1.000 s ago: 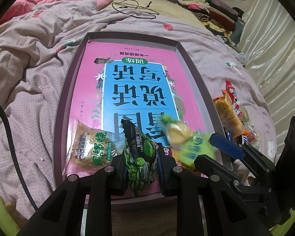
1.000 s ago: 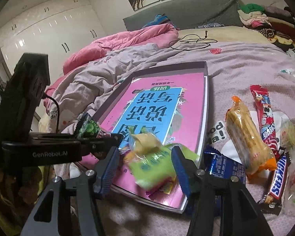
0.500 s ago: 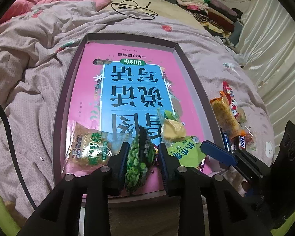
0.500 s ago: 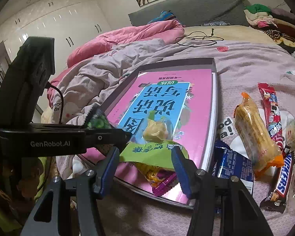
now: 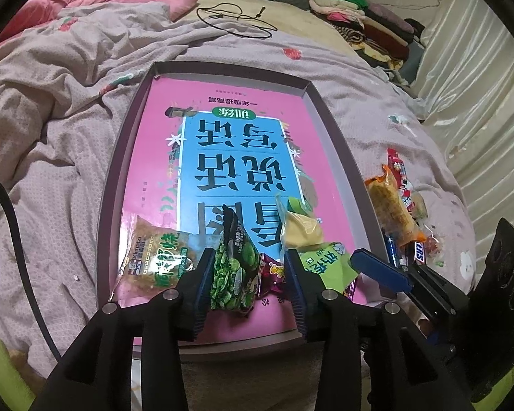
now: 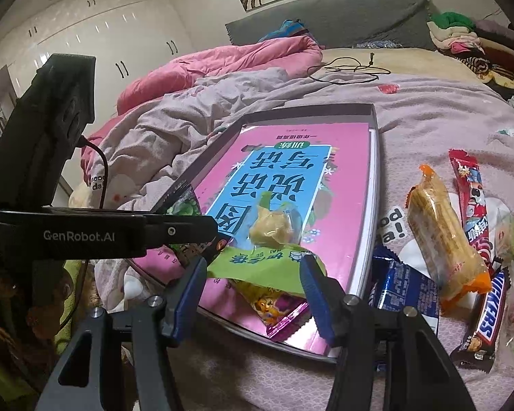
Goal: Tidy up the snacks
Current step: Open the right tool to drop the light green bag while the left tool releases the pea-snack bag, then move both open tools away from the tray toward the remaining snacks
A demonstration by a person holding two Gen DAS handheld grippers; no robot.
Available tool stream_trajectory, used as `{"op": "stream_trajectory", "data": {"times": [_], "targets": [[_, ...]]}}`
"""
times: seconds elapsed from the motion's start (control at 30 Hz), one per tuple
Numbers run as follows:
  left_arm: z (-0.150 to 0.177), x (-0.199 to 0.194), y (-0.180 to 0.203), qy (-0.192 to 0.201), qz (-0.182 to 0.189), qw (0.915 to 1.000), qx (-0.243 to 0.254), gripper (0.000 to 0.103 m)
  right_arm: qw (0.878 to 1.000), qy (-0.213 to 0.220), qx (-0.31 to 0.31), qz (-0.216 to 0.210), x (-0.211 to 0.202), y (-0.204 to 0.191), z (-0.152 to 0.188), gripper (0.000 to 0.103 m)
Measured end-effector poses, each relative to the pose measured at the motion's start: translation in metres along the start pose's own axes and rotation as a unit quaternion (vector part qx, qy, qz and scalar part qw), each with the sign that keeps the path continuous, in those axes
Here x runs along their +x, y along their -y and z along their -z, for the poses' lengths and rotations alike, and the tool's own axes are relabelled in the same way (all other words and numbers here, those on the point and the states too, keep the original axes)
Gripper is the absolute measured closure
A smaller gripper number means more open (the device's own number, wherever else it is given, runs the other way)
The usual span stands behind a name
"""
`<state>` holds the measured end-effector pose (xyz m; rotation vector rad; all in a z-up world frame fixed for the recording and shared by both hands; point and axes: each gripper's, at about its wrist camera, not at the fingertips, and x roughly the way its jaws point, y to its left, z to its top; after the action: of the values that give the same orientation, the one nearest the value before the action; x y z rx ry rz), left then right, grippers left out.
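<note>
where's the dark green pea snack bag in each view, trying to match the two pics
Left wrist view: the dark green pea snack bag stands bottom centre, between the opening jaws of the left gripper, in the shallow grey tray.
Right wrist view: only its top corner peeks above the left gripper's black arm, left of centre.
Shared landmark: the pink and blue book lying in the tray.

The left gripper's (image 5: 248,274) near finger is covering the lower left of the green pea packet (image 5: 234,270) and a corner of the brown snack packet (image 5: 156,260) at the tray's (image 5: 108,205) near edge. The purple packet (image 6: 277,303) is lying mostly buried under the lime-green packet (image 6: 264,267) — its print too small to read.
</note>
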<state>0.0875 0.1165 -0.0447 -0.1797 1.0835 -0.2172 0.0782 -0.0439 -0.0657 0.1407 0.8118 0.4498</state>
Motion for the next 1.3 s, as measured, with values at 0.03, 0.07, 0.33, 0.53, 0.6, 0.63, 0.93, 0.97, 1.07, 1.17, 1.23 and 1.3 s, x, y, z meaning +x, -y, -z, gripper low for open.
{"op": "stream_trajectory", "data": {"times": [0.03, 0.07, 0.33, 0.53, 0.6, 0.63, 0.93, 0.97, 1.07, 1.17, 1.23, 1.3], "targets": [[0.0, 0.0, 0.0, 0.0, 0.0, 1.0, 0.0, 0.057, 1.0, 0.001, -0.001, 0.002, 0.0, 0.0, 0.0, 0.046], [0.0, -0.001, 0.001, 0.001, 0.0, 1.0, 0.001, 0.054, 1.0, 0.002, -0.003, 0.003, -0.001, 0.0, 0.0, 0.046], [-0.003, -0.008, 0.004, 0.008, -0.001, 1.0, 0.005, 0.05, 1.0, 0.009, -0.014, 0.014, -0.004, -0.002, -0.001, 0.044], [-0.004, -0.01, 0.007, 0.011, -0.001, 0.9999, 0.008, 0.044, 0.999, 0.013, -0.02, 0.021, -0.007, -0.003, -0.001, 0.041], [-0.004, -0.012, 0.008, 0.014, -0.002, 0.9999, 0.01, 0.042, 0.999, 0.017, -0.021, 0.024, -0.009, -0.003, -0.002, 0.039], [-0.005, -0.013, 0.008, 0.015, -0.002, 0.9998, 0.01, 0.04, 0.999, 0.018, -0.022, 0.025, -0.01, -0.003, -0.002, 0.039], [-0.011, -0.029, 0.008, 0.038, 0.007, 0.9993, 0.002, 0.031, 0.999, 0.027, -0.024, 0.035, -0.015, -0.001, -0.004, 0.033], [-0.012, -0.031, 0.007, 0.04, 0.006, 0.9992, 0.001, 0.03, 0.999, 0.028, -0.024, 0.036, -0.015, 0.0, -0.004, 0.032], [-0.013, -0.035, 0.005, 0.045, 0.002, 0.999, -0.002, 0.027, 0.999, 0.03, -0.022, 0.036, -0.017, 0.001, -0.004, 0.031], [-0.014, -0.038, 0.004, 0.049, 0.0, 0.9988, -0.002, 0.027, 0.998, 0.034, -0.021, 0.037, -0.018, 0.001, -0.005, 0.031], [-0.014, -0.04, 0.005, 0.052, -0.002, 0.9986, -0.001, 0.027, 0.998, 0.038, -0.021, 0.038, -0.02, 0.0, -0.006, 0.031], [-0.014, -0.042, 0.007, 0.056, -0.004, 0.9984, 0.001, 0.025, 0.998, 0.042, -0.022, 0.04, -0.022, 0.0, -0.006, 0.03]]}}
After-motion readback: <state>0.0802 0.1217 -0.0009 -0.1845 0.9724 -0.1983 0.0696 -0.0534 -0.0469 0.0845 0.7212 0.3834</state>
